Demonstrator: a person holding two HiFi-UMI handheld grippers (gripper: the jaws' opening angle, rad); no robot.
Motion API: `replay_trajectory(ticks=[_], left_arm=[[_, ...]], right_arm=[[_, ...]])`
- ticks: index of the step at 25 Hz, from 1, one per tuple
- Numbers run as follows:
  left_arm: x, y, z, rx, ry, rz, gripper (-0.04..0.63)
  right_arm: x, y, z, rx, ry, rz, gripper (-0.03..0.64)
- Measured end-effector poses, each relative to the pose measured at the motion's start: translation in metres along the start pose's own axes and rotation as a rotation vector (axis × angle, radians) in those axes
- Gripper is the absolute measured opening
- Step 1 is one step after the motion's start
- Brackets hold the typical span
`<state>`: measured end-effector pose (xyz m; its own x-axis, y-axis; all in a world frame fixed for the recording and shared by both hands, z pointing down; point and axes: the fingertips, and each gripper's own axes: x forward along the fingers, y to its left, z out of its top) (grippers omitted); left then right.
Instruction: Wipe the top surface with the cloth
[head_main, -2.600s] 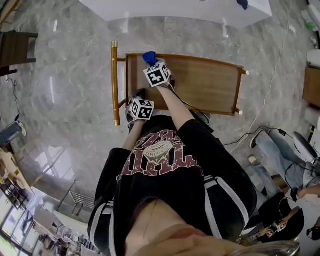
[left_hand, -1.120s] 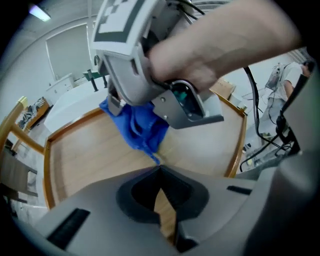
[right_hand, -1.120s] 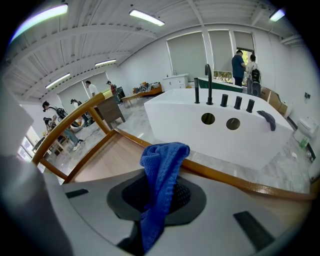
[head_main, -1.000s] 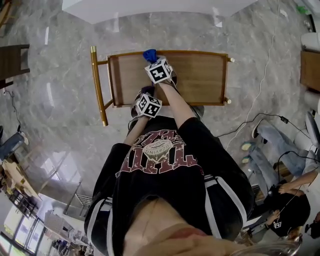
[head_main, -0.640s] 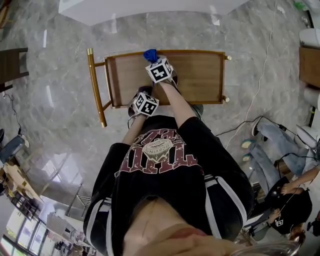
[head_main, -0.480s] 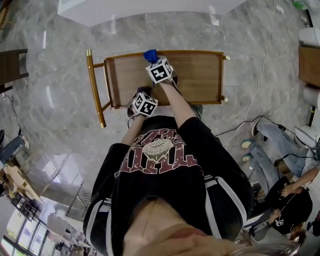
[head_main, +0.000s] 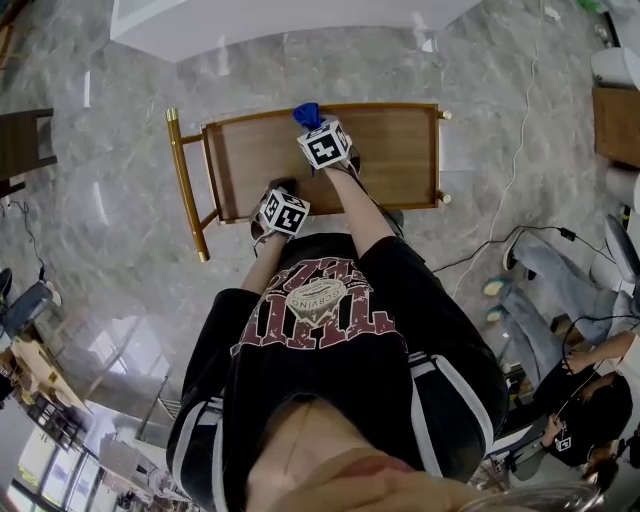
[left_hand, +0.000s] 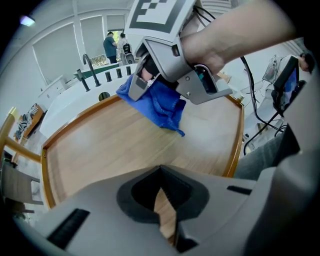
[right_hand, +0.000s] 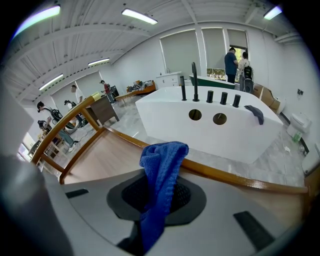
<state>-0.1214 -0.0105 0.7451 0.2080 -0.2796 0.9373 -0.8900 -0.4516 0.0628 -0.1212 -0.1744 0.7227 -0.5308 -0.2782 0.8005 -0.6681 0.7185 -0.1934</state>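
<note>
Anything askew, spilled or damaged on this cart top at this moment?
Nothing stands out. The wooden top is bare and unmarked; the blue cloth hangs bunched from the shut right claw near its far rim, and the left claw is shut, empty.

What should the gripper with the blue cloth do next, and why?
Probably slide the blue cloth sideways along the wooden top, pressing lightly. The right gripper is shut on it at the far rail, and most of the bare wood lies to the sides and nearer the person.
</note>
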Motion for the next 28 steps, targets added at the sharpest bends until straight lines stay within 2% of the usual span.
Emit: replay_trajectory(ticks=[28], left_arm=[[0.000, -0.002, -0.003, -0.004, 0.018, 0.011, 0.046]], right_arm=[[-0.038, -0.074, -0.032, 0.054, -0.013, -0.086, 0.057]])
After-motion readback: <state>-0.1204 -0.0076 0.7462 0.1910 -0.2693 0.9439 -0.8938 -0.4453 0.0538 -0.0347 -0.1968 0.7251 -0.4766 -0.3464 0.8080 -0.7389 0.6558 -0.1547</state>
